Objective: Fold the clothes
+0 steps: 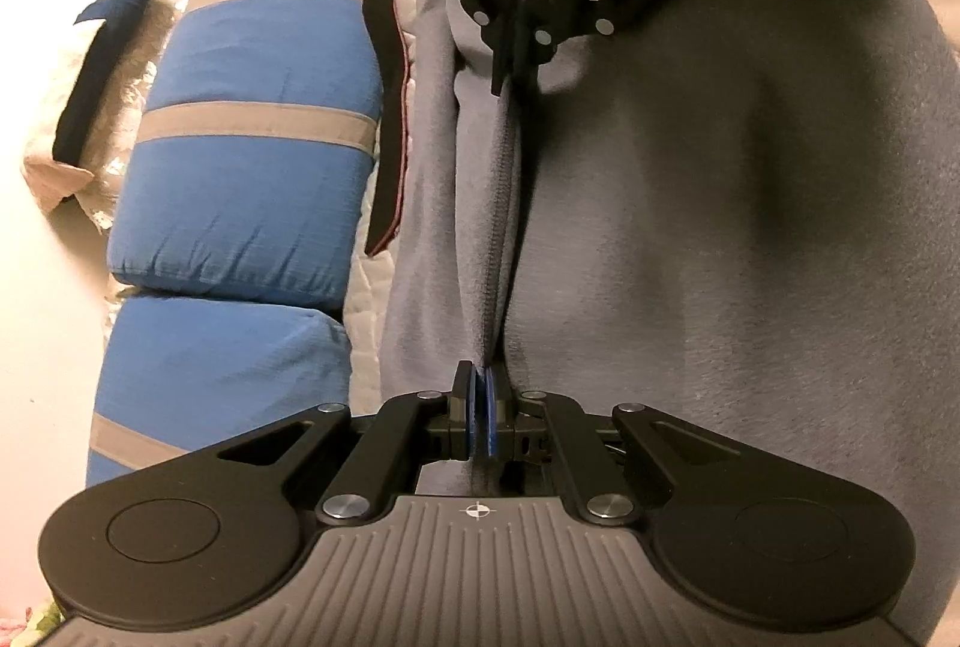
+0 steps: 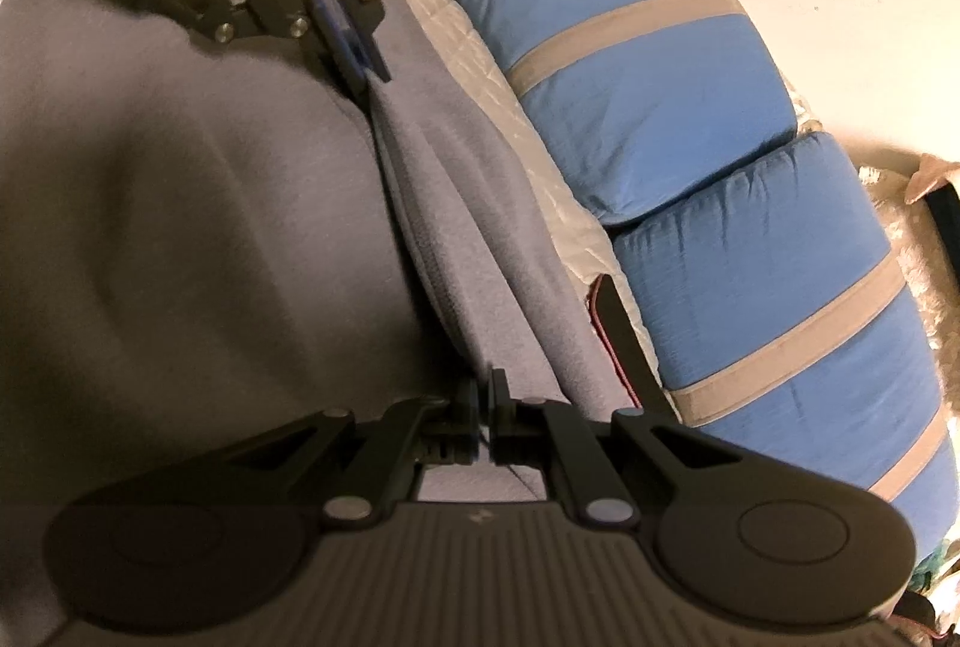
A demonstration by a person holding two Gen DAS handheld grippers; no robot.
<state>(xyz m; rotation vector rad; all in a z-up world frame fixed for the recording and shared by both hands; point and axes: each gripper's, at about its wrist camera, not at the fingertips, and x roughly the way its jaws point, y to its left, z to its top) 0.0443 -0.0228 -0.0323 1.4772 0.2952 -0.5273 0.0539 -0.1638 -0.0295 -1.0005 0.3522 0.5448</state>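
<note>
Grey garment (image 1: 720,227) on quilted bedding (image 2: 480,47) (perhaps a mattress), blue pillows (image 1: 252,155) alongside.

We have both claws pinched on the grey garment (image 1: 720,227), each one facing the other along the same raised ridge of cloth. Our left claw (image 1: 483,419) has its blue pads pressed flat together with the ridge caught between them at its near end. Our right claw (image 2: 483,407) is likewise closed, its black fingers (image 2: 465,407) squeezing the ridge at the opposite end. Both claws point slantwise down onto the garment, and each shows in the other's view at the far end of the ridge.
</note>
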